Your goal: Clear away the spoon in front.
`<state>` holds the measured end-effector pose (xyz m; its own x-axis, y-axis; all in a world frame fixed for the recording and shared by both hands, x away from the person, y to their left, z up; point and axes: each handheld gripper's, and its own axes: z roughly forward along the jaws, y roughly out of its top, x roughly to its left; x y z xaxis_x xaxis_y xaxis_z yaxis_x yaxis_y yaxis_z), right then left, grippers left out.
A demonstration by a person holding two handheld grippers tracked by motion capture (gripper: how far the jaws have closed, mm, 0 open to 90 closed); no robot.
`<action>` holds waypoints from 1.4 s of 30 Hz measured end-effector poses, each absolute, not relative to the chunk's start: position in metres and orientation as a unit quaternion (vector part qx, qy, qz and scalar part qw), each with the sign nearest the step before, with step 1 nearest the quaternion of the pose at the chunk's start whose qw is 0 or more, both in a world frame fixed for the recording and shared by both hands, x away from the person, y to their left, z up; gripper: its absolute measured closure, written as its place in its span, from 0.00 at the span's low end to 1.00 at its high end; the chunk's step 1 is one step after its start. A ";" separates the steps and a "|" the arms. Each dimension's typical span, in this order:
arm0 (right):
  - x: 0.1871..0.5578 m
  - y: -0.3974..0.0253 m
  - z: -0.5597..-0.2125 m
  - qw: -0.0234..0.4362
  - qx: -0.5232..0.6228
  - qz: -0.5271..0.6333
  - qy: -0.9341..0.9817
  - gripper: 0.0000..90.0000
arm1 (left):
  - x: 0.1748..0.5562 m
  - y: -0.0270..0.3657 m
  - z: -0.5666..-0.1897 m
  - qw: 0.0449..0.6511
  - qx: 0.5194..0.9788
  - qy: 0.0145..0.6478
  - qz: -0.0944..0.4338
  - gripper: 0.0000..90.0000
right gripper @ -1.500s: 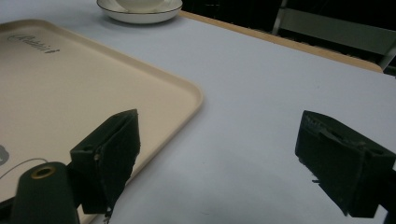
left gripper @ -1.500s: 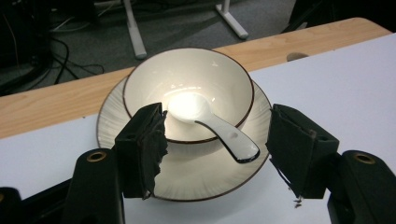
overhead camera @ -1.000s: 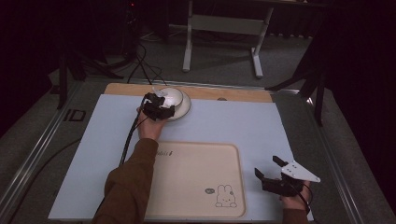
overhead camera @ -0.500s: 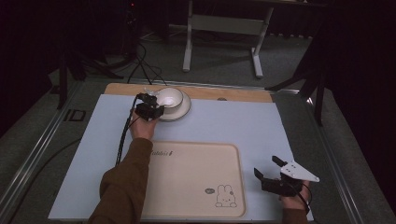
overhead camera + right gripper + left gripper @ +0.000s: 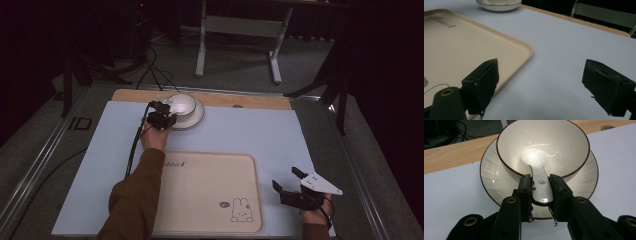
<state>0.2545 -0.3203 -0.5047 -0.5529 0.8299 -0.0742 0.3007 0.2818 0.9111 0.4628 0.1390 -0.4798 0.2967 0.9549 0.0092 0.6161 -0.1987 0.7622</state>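
We are working at a table covered in pale blue, and the largest thing on it, a cream tray with a rabbit drawing, is lying bare near our edge. Beyond the tray, at the far side by the wooden strip, a plate is carrying a white bowl with a dark rim, and the bowl is sitting squarely in the plate's middle.

Inside the bowl we are finding the thing in hand, a white ceramic spoon. Its scoop is resting on the bowl's bottom and its handle is leaning up over the near rim, so its long axis is running straight from the bowl's centre toward us, in line with the left gripper. That line is what the coming move is turning on, we judge: the handle is pointing back along the tongs, so the spoon should be drawn up and toward the tray rather than sideways, or the scoop may be catching the rim.

The left gripper's jaws are standing on either side of the handle's end, pressed against it or all but touching; we are reading this as a grip on the spoon.

The right gripper is waiting well apart, just right of the tray's near corner, with its jaws spread wide and holding nothing. The left hand is clearly the nearer one.
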 end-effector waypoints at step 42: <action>0.254 -0.319 -0.505 0.283 0.377 0.465 0.749 0.15 | 0.447 0.144 -0.456 0.371 0.713 0.531 0.267 0.83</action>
